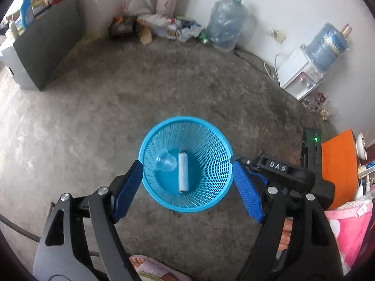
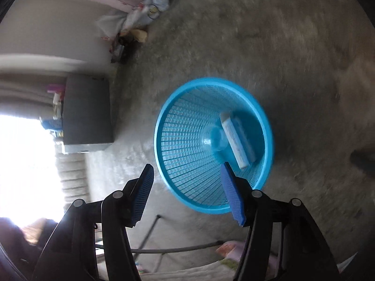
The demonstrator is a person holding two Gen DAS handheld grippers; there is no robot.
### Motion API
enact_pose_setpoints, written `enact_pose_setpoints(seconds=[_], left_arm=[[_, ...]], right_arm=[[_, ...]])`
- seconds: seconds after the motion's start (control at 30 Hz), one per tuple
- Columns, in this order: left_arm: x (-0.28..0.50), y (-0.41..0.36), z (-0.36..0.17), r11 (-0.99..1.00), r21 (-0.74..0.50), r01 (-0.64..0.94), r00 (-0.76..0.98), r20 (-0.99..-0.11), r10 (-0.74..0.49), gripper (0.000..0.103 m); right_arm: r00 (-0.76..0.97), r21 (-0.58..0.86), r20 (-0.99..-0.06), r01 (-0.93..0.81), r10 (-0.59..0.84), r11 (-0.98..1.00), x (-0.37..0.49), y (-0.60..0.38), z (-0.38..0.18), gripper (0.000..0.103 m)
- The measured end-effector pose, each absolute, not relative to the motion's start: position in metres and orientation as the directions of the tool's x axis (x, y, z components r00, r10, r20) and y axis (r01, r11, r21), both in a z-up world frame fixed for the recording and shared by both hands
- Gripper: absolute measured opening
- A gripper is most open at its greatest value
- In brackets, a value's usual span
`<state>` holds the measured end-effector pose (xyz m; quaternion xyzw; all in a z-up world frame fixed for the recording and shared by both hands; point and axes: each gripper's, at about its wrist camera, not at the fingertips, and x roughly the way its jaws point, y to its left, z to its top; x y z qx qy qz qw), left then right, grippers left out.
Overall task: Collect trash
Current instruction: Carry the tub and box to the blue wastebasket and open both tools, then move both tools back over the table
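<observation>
A blue mesh waste basket [image 1: 211, 194] stands upright on the concrete floor. Inside it lie a clear plastic cup [image 1: 165, 161] and a white tube-shaped container [image 1: 183, 175]. My left gripper [image 1: 186, 164] hovers above the basket, open, with nothing between its blue pads [image 1: 126, 189]. The black body of the right gripper [image 1: 281, 168] shows beside it on the right. In the right wrist view the basket [image 2: 178, 164] sits ahead with the cup [image 2: 214, 138] and the white container [image 2: 235, 140] inside. My right gripper [image 2: 187, 166] is open and empty above the basket's near rim.
A heap of bags and wrappers [image 1: 159, 28] lies in the far corner beside a bagged water jug [image 1: 225, 23]. A water dispenser [image 1: 302, 72] stands by the right wall, a grey cabinet [image 1: 44, 46] on the left. An orange box [image 1: 339, 164] and pink cloth [image 1: 351, 224] are near right.
</observation>
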<state>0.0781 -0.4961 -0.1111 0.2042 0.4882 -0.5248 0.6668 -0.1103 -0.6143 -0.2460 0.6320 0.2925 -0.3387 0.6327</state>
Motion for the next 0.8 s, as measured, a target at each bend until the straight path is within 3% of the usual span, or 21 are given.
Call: enact_pose_setpoints(seconds=[0.13,0.4,0.6,0.8], left_arm=[[0.075,-0.469,-0.065,0.330,-0.222,0.917,0.011,-0.815,-0.579,0.074],[0.073,-0.362,0.015,0.367,-0.149,0.918,0.137,-0.750,-0.647,0.078],[0.084,-0.255,0.043,0.473,-0.163,0.866,0.225,-0.717,-0.659,0.086],[0.094,-0.153,0.056,0.652,-0.191,0.734,0.364,-0.699,-0.615,0.093]], right_arm=[[0.555,0.538,-0.810,0.832,-0.187,0.138,-0.099,-0.589,-0.193,0.065],[0.489,0.280,-0.751,0.844,-0.444,0.457,-0.066,-0.520,-0.082,0.095],[0.527,0.110,-0.649,0.778,-0.548,0.618,-0.044,-0.448,-0.020,0.096],[0.541,-0.031,-0.613,0.712,-0.576,0.702,-0.032,-0.398,-0.007,0.096]])
